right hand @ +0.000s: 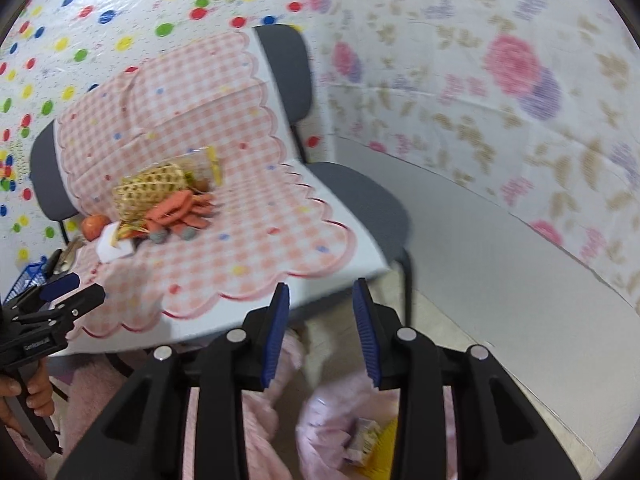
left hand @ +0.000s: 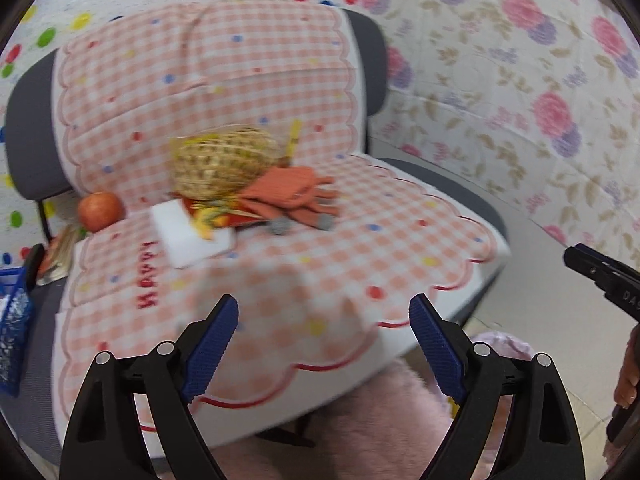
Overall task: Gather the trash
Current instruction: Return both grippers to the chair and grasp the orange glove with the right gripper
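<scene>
Both grippers hang in front of a grey chair (left hand: pixel 452 184) draped with a pink checked cloth (left hand: pixel 280 264). Seen from its own camera, the left gripper (left hand: pixel 324 320) has its blue pads spread wide with nothing between them, and it hovers over the front edge of the cloth. The right gripper (right hand: pixel 320 308) is parted more narrowly, also holding nothing, and sits lower, over the floor just off the chair's front corner.

On the seat lies a small heap. A woven basket (left hand: pixel 224 160) rests tipped on its side against the chair back. Touching its front is a pair of orange gloves (left hand: pixel 292 196) with grey fingertips. Just left of them lies a white block (left hand: pixel 188 232), perhaps a sponge or a box, though the blur makes it hard to say, with a red and yellow wrapper (left hand: pixel 216 216) lying on top of it. A yellow packet (left hand: pixel 294 136) stands behind the basket. An apple (left hand: pixel 100 210) sits at the back left corner of the seat, near the block but apart from it.

Below the right gripper, on the floor, is a pink bag (right hand: pixel 332 420) with a small carton (right hand: pixel 364 436) and something yellow inside. A blue basket (left hand: pixel 14 320) stands to the left of the chair. Flowered sheeting (left hand: pixel 520 80) covers the wall on the right.
</scene>
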### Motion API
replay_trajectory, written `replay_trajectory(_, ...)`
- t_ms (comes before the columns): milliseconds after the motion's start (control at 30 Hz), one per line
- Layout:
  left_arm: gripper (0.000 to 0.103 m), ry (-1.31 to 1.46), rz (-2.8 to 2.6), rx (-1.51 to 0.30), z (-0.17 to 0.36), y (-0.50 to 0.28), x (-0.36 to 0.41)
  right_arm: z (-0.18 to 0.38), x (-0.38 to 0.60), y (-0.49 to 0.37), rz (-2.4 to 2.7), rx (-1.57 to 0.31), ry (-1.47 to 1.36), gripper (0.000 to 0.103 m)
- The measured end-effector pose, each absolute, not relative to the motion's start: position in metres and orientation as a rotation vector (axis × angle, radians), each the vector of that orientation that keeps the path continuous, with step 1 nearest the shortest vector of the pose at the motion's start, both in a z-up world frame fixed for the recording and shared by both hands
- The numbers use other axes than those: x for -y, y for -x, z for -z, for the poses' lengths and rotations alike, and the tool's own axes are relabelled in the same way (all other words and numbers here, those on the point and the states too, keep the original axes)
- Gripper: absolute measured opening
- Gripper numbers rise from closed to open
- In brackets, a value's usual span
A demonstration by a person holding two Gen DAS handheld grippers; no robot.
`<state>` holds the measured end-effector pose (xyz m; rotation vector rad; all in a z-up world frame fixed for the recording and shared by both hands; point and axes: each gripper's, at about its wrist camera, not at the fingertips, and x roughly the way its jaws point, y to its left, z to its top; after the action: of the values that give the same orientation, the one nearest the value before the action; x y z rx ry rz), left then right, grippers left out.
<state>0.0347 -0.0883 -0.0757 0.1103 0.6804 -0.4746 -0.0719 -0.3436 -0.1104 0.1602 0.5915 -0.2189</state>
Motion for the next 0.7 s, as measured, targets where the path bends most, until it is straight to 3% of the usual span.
replay_trajectory(533, 0.089, -0.012, 0.190, -0.699, 0.067, -0.122, -0.007, 0.092, 0.280, -0.052, 0.021, -0.611, -0.052, 0.056)
replay_trajectory(700, 0.089, -0.009, 0.149, -0.703, 0.068, -0.149, -0.015, 0.099, 0.262, -0.089, -0.007, -0.639, -0.038, 0.057)
